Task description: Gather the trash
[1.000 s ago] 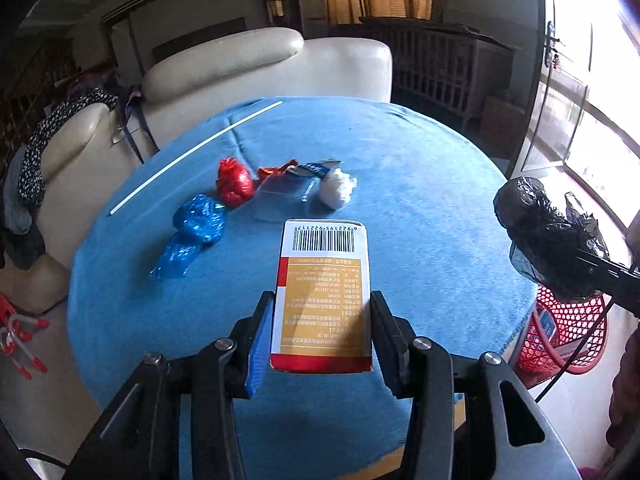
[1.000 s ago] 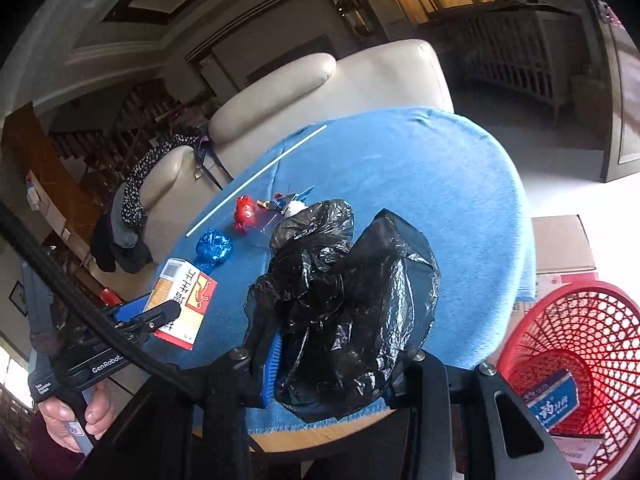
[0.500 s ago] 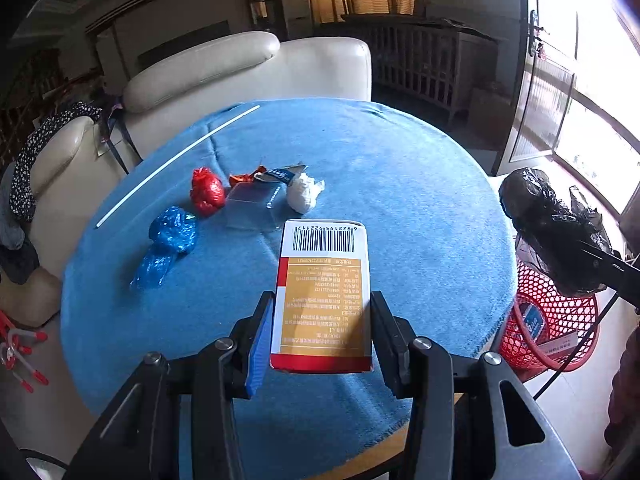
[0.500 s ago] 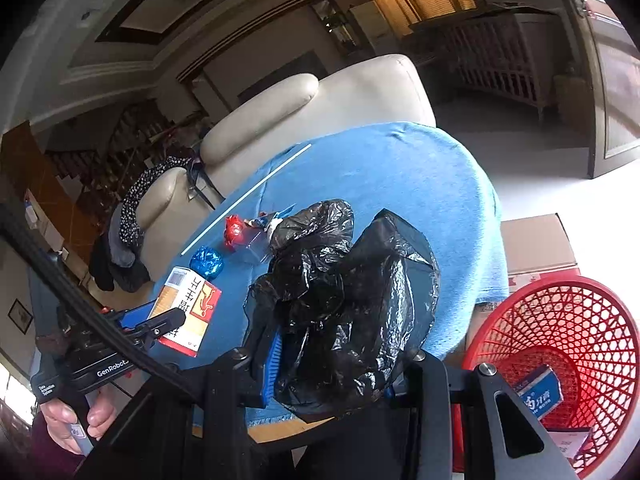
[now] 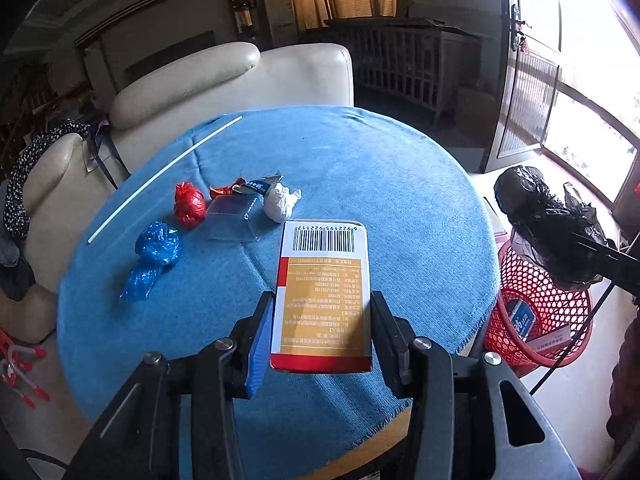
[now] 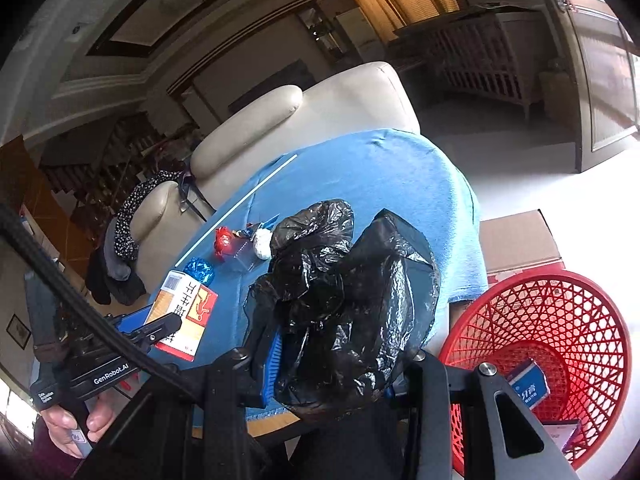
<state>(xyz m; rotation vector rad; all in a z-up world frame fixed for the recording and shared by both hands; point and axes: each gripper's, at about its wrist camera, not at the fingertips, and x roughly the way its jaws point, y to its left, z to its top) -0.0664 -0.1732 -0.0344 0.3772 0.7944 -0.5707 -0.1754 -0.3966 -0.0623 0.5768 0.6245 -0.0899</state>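
My left gripper (image 5: 322,336) is shut on a cardboard box (image 5: 322,296) with a barcode, held above the near part of the round table with its blue cloth (image 5: 360,168). The same box (image 6: 184,312) shows in the right wrist view at the left. My right gripper (image 6: 336,344) is shut on a crumpled black plastic bag (image 6: 344,304), off the table's right edge above the floor; the bag (image 5: 552,224) also shows at the right of the left wrist view. A red mesh basket (image 6: 560,344) stands on the floor to the right, with boxes inside.
On the cloth lie a blue plastic wad (image 5: 154,252), a red wad (image 5: 189,204), a white wad (image 5: 278,204), a clear plastic tray (image 5: 232,224), small wrappers (image 5: 244,189) and a long white stick (image 5: 160,176). A cream sofa (image 5: 224,80) stands behind the table, a cardboard carton (image 6: 520,240) by the basket.
Both grippers have drifted to the right with their loads; the table's trash slid left in the left view, and more of the red basket shows in the right view. Neither grip changed.
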